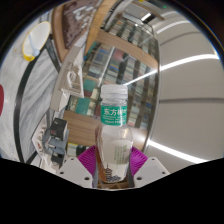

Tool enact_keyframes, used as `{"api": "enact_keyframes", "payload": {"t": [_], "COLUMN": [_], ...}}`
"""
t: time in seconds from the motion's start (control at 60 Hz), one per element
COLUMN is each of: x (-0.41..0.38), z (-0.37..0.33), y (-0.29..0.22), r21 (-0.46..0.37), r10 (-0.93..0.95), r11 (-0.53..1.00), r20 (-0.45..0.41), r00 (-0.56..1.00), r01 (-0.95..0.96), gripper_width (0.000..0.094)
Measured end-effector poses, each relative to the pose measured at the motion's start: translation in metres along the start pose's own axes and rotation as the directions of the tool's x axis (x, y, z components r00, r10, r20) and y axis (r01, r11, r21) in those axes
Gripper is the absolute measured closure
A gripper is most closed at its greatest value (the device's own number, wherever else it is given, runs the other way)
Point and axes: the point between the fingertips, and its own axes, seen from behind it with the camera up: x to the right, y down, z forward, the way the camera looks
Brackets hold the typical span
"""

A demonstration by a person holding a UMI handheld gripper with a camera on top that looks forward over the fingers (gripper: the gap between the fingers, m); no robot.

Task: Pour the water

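Note:
A clear plastic water bottle (113,130) with a white cap and a green and white label stands upright between my fingers. My gripper (112,165) is shut on the bottle's lower body, with the purple pads (89,160) pressing on both sides. The bottle is held up in the air, away from any surface. Its base is hidden below the fingers. No cup or other vessel shows.
Behind the bottle a large curved shiny metal surface (150,70) reflects wooden shelves with boxes. A white wall or ceiling (195,110) with light strips lies to the right. A dark object (55,135) sits to the left of the fingers.

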Motion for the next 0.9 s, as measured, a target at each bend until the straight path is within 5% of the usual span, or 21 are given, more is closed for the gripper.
{"api": "enact_keyframes", "payload": {"t": [0.233, 0.433, 0.567, 0.683, 0.783, 0.9], "x": [-0.063, -0.088, -0.044, 0.004, 0.016, 0.000], "z": [-0.017, -0.029, -0.028, -0.027, -0.027, -0.040], "y": [-0.141, -0.161, -0.139, -0.126, -0.094, -0.074], "r21": [0.269, 0.317, 0.288, 0.179, 0.004, -0.173], "r10": [-0.423, -0.474, -0.207, 0.263, 0.667, 0.940], "r11": [0.865, 0.827, 0.936, 0.942, 0.730, 0.304], "r20": [-0.064, -0.051, -0.006, 0.137, 0.213, 0.215], "r00": [0.904, 0.879, 0.978, 0.955, 0.714, 0.265], "r01": [0.424, 0.465, 0.200, -0.285, -0.683, -0.937], "gripper_width": [0.0528, 0.0527, 0.0527, 0.0526, 0.0524, 0.0525]}}
